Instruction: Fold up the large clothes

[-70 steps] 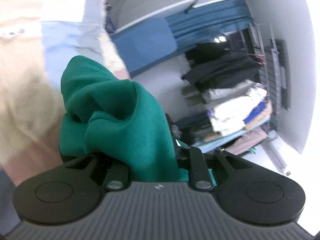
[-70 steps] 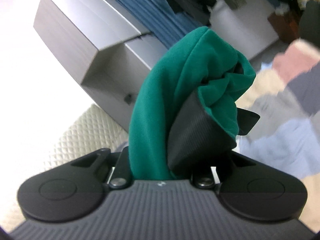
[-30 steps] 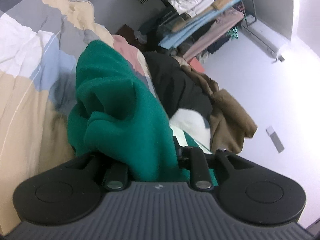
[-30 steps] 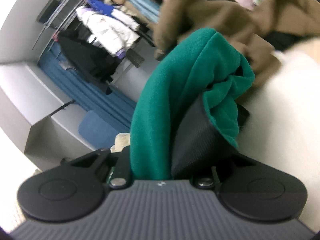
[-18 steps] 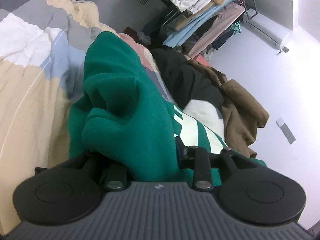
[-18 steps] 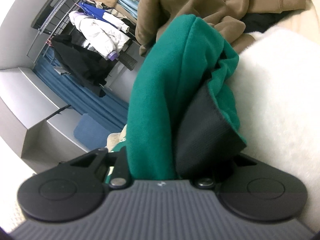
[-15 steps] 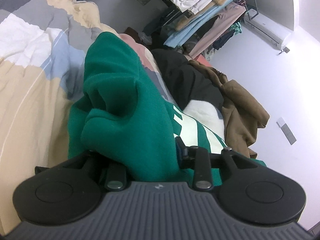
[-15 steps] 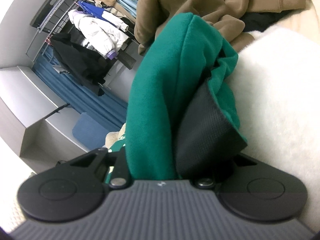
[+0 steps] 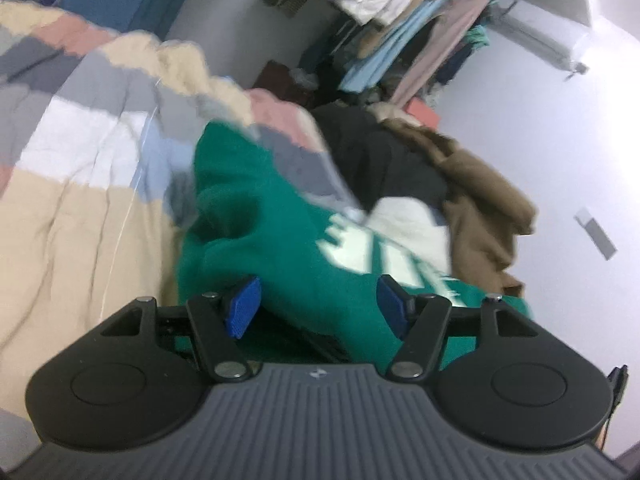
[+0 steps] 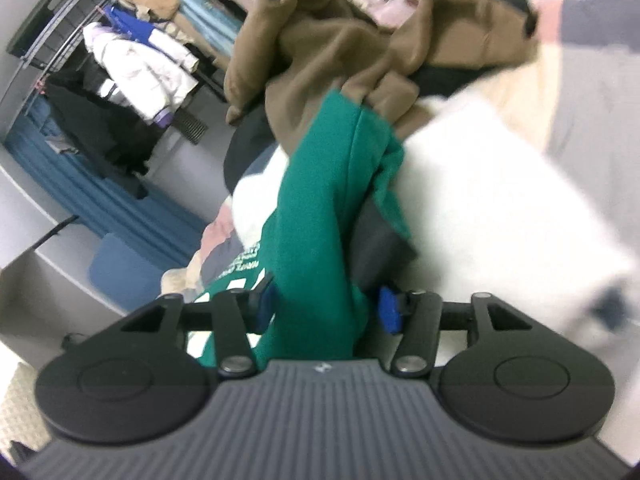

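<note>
I am letting go of the green sweatshirt (image 9: 280,248) onto the bed (image 9: 72,216): my left claw (image 9: 318,304) and right claw (image 10: 326,306) have just been opening, cloth loose between both. Next I should pull clear and regrip an edge.

We are looking at the left tongs (image 9: 318,306): a grey ribbed housing with a small white emblem at its middle is filling the lower view. Beside that emblem, on either side, two black rounded lobes are each showing a shallow circular recess. Just above the emblem, black link arms are pivoting on silver screws, and each is ending in a blue textured pad (image 9: 242,306). A thin black cable clip is showing at the far right of the emblem. We are seeing the same build on the right tongs (image 10: 326,308): grey ribs, emblem, black lobes, silver screws and blue pads (image 10: 389,309).
</note>
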The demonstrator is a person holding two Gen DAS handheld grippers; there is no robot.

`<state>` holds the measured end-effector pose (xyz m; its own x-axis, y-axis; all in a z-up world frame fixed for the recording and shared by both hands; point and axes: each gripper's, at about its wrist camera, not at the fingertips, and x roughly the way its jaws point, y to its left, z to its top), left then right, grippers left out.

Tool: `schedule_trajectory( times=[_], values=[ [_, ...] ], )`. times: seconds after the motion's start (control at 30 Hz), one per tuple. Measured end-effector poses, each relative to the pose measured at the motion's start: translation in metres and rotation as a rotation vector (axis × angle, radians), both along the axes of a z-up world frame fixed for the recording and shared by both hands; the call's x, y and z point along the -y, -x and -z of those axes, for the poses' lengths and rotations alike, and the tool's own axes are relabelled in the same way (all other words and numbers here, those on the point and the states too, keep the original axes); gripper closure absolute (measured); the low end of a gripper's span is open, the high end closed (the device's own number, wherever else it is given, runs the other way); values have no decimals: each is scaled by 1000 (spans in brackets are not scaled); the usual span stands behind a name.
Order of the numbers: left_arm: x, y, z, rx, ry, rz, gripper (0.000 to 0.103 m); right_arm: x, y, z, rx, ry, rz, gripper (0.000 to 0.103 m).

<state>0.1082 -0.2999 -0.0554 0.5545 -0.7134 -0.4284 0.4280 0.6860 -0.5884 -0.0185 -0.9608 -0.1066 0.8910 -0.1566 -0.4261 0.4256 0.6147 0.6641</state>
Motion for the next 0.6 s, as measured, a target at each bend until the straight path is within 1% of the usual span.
schedule_trajectory(
  times=[0.07,0.1,0.17,0.23,0.3,0.37,0.5,0.57,0.6],
  values=[
    [-6,16,-30,59,-24,-10,34,-6,14,-19,-7,35,5,48],
    [-7,24,-43,86,-39,-12,34,-10,21,-29,5,59,3,48],
    [-11,41,-73,139,-66,-10,34,-22,34,-58,53,125,-6,48],
    [-14,60,-101,186,-85,-6,34,-34,43,-85,90,161,-28,48],
    [-16,81,-127,242,-96,14,34,-51,50,-113,130,189,-69,48],
    [-18,104,-150,298,-121,12,34,-71,57,-141,166,241,-113,48],
    [-25,142,-176,368,-138,11,34,-114,67,-178,212,350,-189,48],
    [-30,160,-182,388,-130,12,34,-133,71,-187,222,382,-239,48],
    [-31,167,-184,406,-139,17,34,-142,72,-190,218,391,-263,48]
  ],
)
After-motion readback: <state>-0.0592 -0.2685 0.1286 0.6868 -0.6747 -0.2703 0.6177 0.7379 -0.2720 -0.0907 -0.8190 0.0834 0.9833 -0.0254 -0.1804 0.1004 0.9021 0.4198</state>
